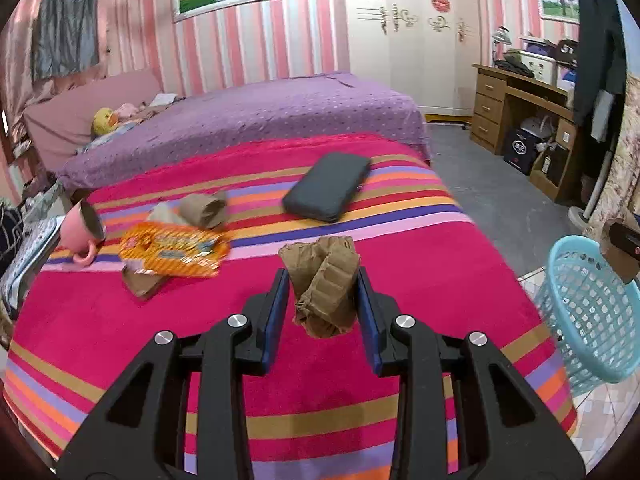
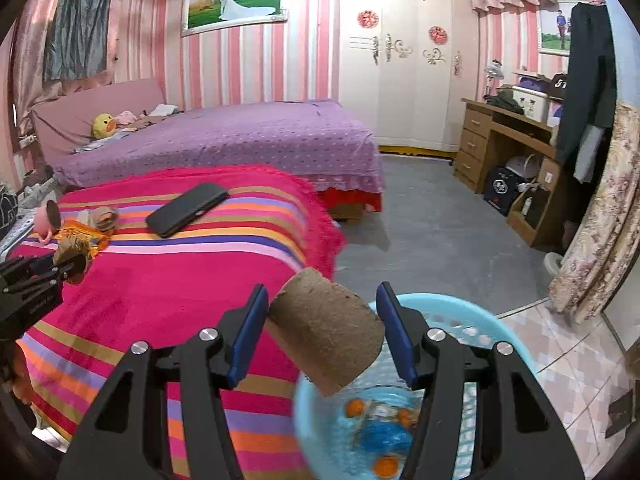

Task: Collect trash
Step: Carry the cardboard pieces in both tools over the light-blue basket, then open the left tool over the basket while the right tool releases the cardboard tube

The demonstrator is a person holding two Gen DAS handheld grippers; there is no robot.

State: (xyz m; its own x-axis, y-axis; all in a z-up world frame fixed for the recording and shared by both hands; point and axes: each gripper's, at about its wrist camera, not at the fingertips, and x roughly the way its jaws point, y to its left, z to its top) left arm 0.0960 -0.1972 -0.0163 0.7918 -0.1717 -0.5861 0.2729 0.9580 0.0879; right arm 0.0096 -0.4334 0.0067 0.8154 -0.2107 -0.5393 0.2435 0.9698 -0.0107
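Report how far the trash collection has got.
Done: the blue basket already holds some colourful wrappers.
In hand: the right gripper holds a cardboard tube over the basket; the left gripper holds a crushed cardboard tube above the striped blanket.
Left: an orange wrapper, another tube and cardboard scraps.

Near half of your striped blanket (image 1: 360,360) lies bare: open passage there. Far left is crowded: orange wrapper (image 1: 176,250), crushed cardboard tube (image 1: 204,208), pink mug (image 1: 82,230) on its side. Black phone (image 1: 328,186) blocks far centre. At right, blue basket (image 2: 472,316) opens upward, mouth partly covered by cardboard roll (image 2: 328,332). Grey floor (image 2: 440,220) beyond: clear.
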